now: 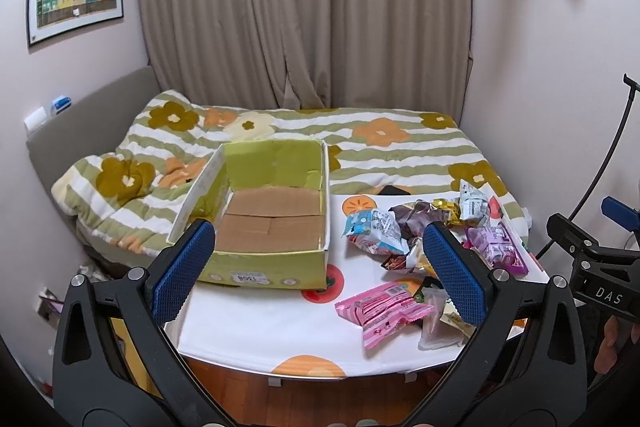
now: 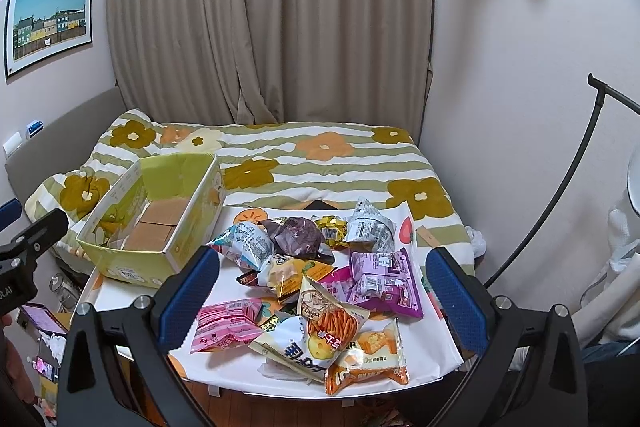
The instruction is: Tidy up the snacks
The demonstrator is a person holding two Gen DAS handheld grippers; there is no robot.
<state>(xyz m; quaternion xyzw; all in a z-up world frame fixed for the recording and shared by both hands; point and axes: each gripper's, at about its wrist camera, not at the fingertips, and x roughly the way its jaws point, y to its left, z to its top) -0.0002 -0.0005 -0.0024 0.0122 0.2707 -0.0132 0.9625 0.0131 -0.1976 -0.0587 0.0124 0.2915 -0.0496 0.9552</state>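
Many crinkled snack packets (image 2: 320, 291), pink, purple, orange and silver, heaped on surface (image 2: 224, 367) right of open green box (image 1: 272, 211). Left tongs (image 1: 320, 267) wide, unladen; right tongs (image 2: 320, 295) likewise.

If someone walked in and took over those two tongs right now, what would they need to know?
Left tongs: open, holding nothing, poised above the table's near edge, in front of the box.
Right tongs: open, holding nothing, poised over the snack pile.
Green cardboard box: on the left of the table, nothing inside but its cardboard floor.
Snack packets: heaped loose on the right of the table, among them a pink packet nearest the box.
Done: nothing yet.
Left: probably every packet goes into the box.
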